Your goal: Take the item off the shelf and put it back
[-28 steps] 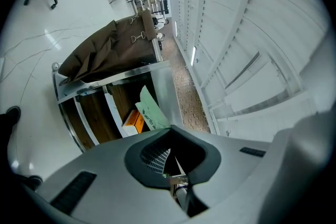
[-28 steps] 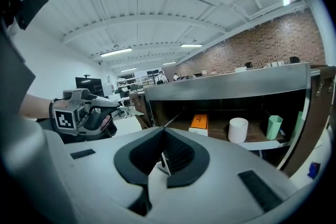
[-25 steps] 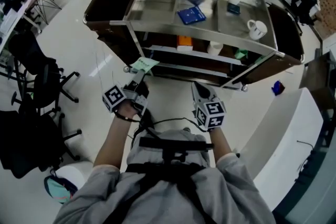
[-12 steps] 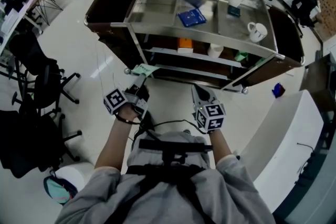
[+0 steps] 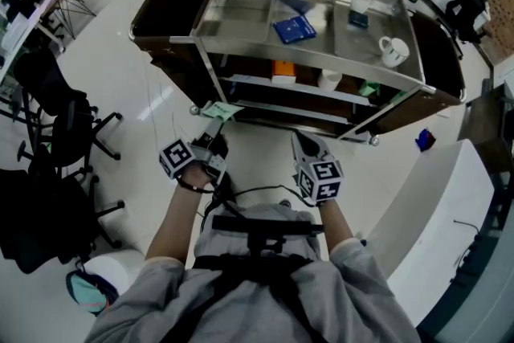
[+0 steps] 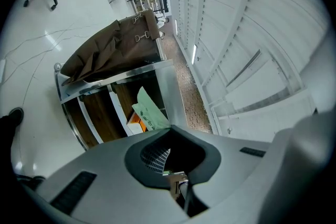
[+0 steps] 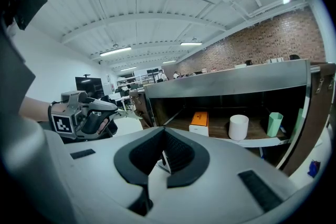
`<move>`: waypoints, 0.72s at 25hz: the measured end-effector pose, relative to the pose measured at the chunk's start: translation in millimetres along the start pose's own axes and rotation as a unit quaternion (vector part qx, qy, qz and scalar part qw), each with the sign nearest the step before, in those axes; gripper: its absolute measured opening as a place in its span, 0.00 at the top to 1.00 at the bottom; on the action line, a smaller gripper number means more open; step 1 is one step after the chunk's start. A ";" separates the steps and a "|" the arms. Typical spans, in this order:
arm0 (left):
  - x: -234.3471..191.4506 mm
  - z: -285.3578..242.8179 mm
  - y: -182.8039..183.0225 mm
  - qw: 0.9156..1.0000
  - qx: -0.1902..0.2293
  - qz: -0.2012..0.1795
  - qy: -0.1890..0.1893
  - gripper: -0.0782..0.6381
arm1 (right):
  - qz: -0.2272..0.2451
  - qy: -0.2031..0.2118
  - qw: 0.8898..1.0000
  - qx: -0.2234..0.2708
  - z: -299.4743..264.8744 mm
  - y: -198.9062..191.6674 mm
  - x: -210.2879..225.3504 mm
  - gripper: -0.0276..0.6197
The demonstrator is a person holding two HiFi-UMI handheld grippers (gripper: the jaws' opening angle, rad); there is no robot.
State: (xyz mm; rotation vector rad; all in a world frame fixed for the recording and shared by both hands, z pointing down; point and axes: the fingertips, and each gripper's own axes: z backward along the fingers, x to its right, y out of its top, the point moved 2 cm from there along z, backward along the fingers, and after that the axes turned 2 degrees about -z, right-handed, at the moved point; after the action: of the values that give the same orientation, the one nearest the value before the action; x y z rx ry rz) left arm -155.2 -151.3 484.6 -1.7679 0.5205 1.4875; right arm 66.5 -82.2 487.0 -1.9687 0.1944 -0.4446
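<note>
item: pale green packet point(image 5: 222, 109), flat, thin, printed, papery; pinched at one edge by left gripper point(image 5: 211, 127), jaws pressed together on it, just before steel trolley point(image 5: 210, 26) corner. right gripper point(image 5: 298, 140): jaws together, empty. right gripper view alone shows lower shelf: orange box point(image 7: 199, 120), white cylinder point(image 7: 239, 127), green cup point(image 7: 274, 124).

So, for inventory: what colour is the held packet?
The packet is pale green; the left gripper view shows it best.

My left tool point(image 6: 169, 132) covers the lower end of the pale green flat packet point(image 6: 148, 113); its print is too small to read.
</note>
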 end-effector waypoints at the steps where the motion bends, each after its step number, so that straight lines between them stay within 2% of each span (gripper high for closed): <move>1: -1.0 -0.1 -0.4 1.000 -0.001 0.001 0.001 0.88 | 0.000 0.000 1.000 -0.002 -0.8 -0.4 -0.7 0.94; 10: -26.7 -14.7 -3.7 0.999 -0.025 0.010 0.024 0.88 | 0.002 0.002 1.000 -0.020 -19.6 -1.1 -7.6 0.94; 15: -45.4 -40.9 -3.2 0.998 -0.043 0.022 0.046 0.88 | -0.003 0.007 1.000 -0.028 -43.4 5.1 -11.7 0.94; 18: -52.5 -61.2 2.3 0.998 -0.045 0.025 0.045 0.88 | 0.000 0.011 0.999 -0.035 -61.9 6.3 -12.3 0.94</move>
State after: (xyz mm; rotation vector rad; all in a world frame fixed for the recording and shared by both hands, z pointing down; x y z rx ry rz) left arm -129.6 -207.4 536.6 -1.9103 0.5538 1.4913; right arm 31.2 -132.9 501.6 -2.0333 0.2263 -0.4644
